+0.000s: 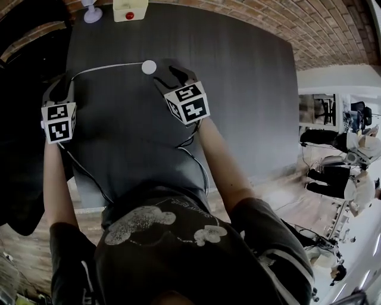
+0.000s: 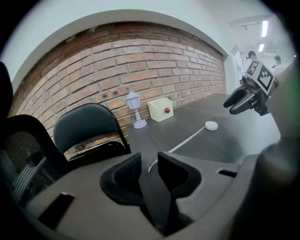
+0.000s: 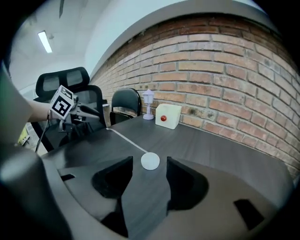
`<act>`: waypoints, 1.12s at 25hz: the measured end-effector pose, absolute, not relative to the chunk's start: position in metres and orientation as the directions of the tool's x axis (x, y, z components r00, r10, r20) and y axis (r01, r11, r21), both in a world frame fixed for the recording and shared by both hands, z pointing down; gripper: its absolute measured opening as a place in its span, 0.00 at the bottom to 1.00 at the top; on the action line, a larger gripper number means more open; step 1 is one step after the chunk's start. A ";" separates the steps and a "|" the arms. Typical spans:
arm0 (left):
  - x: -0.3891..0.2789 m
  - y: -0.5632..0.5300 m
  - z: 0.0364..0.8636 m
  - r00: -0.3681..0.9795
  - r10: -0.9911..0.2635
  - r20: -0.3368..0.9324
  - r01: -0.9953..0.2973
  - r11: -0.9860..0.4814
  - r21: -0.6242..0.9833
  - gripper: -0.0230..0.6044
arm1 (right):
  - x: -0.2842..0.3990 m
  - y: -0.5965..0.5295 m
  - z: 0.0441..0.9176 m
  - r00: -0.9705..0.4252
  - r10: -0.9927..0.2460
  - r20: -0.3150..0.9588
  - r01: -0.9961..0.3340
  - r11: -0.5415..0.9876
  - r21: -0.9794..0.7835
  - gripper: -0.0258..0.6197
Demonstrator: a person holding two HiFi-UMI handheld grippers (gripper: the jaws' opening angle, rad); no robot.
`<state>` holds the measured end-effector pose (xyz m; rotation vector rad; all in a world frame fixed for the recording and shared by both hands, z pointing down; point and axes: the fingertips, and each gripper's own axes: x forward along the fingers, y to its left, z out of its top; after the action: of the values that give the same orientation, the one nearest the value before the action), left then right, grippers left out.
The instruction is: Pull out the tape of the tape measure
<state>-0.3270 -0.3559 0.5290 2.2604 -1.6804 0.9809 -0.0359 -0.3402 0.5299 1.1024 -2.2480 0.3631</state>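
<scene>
- The tape measure (image 1: 149,67), a small round white case, lies flat on the dark table (image 1: 250,107), nearer the person than the cream box (image 1: 130,11) with the red button and slightly to its right in the head view.
- The white tape (image 1: 110,67) is out of the case and lies along the tabletop, running from the case away to the left, on the person's side of the box.
- The left gripper (image 2: 149,159) hangs above the table well to the left of the box. Its jaws stand a narrow gap apart with nothing pinched between them.
- In the left gripper view the free end of the tape shows through that gap, lying on the table below, apart from the pads.
- The right gripper (image 3: 149,168) hovers just on the person's side of the case, in line with the box. Its jaws stand wide apart and empty.
- In the right gripper view the case shows on the table just beyond the jaw tips, centred in the gap and touched by neither pad.
- A small white lamp (image 2: 134,108) stands just to the left of the box at the table's far edge.
- A black chair (image 2: 89,126) stands off the table's corner, farther left of the box, before the brick wall (image 2: 140,61).
</scene>
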 end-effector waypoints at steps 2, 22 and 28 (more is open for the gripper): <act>-0.316 -0.345 0.513 0.166 -0.810 0.563 -0.907 -0.350 -0.236 0.22 | -0.028 -0.331 0.514 -0.471 -0.650 0.596 -0.792 0.609 0.039 0.41; -0.206 -0.178 0.388 0.089 -0.929 0.359 -0.963 -0.173 -0.209 0.06 | 0.026 -0.215 0.386 -0.683 -0.609 0.402 -0.651 0.758 0.043 0.09; -0.185 -0.126 0.378 0.037 -0.934 0.356 -0.979 -0.105 -0.175 0.05 | 0.036 -0.190 0.374 -0.729 -0.559 0.395 -0.586 0.808 0.062 0.09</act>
<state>-0.1855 -0.1263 0.3778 2.1745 -2.0192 0.5881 0.0360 -0.1898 0.3737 0.8598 -2.5950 0.0933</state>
